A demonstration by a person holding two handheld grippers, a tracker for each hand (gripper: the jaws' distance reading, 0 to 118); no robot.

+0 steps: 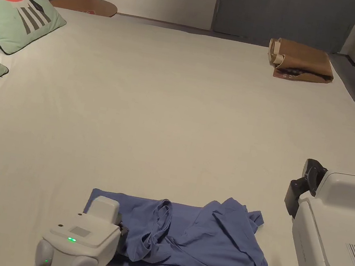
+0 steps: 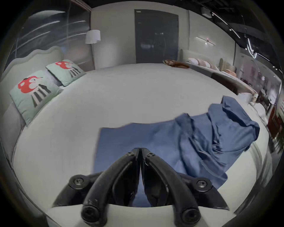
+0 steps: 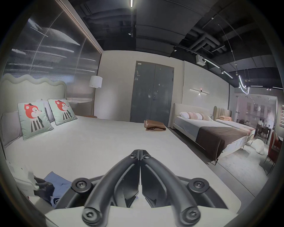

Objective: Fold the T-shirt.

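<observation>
Blue T-shirt (image 1: pixel 197 239) lying rumpled on bed (image 1: pixel 175 118), L gripper (image 2: pixel 140 151) hovering over its left edge w/ jaws together, R gripper (image 3: pixel 140 153) hanging beside it, jaws together

The head view is taken from above the near edge of the bed (image 1: pixel 184 111), angled down across it toward the far wall. The left gripper view is set low, close over the blue T-shirt (image 2: pixel 153 142). The right gripper view is set higher, facing the grey door (image 3: pixel 152 92). Bed, door and fox pillows (image 3: pixel 33 118) are shared.
</observation>
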